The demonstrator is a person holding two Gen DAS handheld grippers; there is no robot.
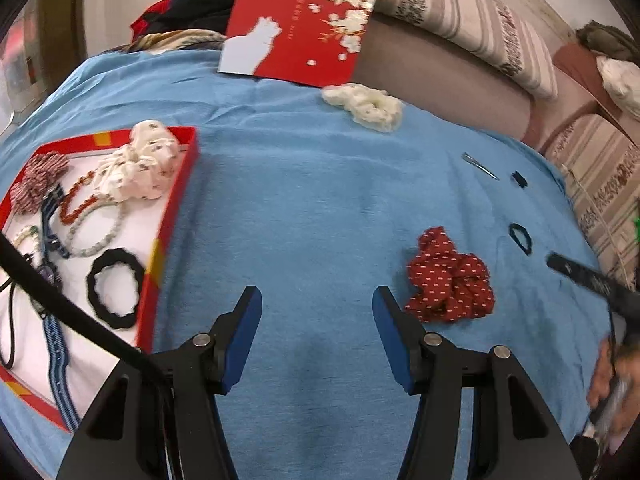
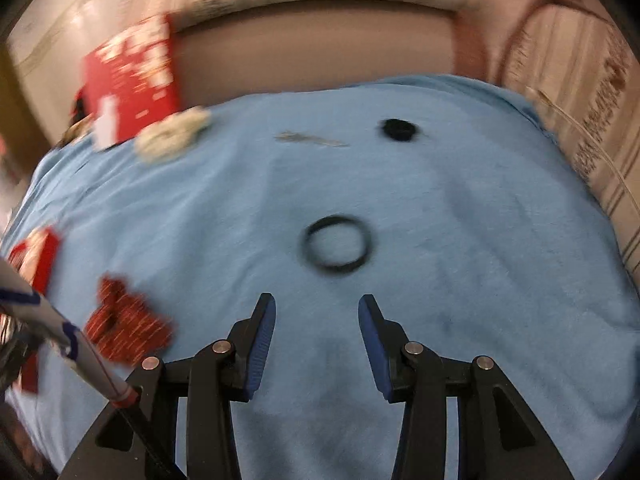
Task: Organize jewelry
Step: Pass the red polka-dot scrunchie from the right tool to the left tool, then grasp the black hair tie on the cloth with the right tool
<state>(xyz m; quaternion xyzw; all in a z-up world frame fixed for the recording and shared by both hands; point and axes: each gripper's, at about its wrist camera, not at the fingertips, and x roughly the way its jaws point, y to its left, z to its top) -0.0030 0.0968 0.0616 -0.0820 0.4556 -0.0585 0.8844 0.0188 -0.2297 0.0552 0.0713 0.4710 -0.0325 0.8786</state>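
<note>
A red box tray [image 1: 176, 208] at the left holds scrunchies, bead bracelets, a watch and a black hair tie [image 1: 116, 282]. My left gripper [image 1: 316, 300] is open and empty above the blue cloth, with a red dotted scrunchie [image 1: 450, 280] just right of its right finger. My right gripper [image 2: 316, 306] is open and empty, a thin black hair tie [image 2: 338, 246] lying just ahead of it. A cream scrunchie [image 1: 364, 106], a metal clip [image 1: 480, 166] and a small black tie [image 2: 398, 130] lie farther back. The right wrist view is motion-blurred.
The red box lid [image 1: 300, 24] with white flowers leans at the back against a sofa [image 1: 440, 76] with striped cushions. Dark clothes lie behind the cloth at back left. The right gripper's finger [image 1: 580, 276] shows at the left wrist view's right edge.
</note>
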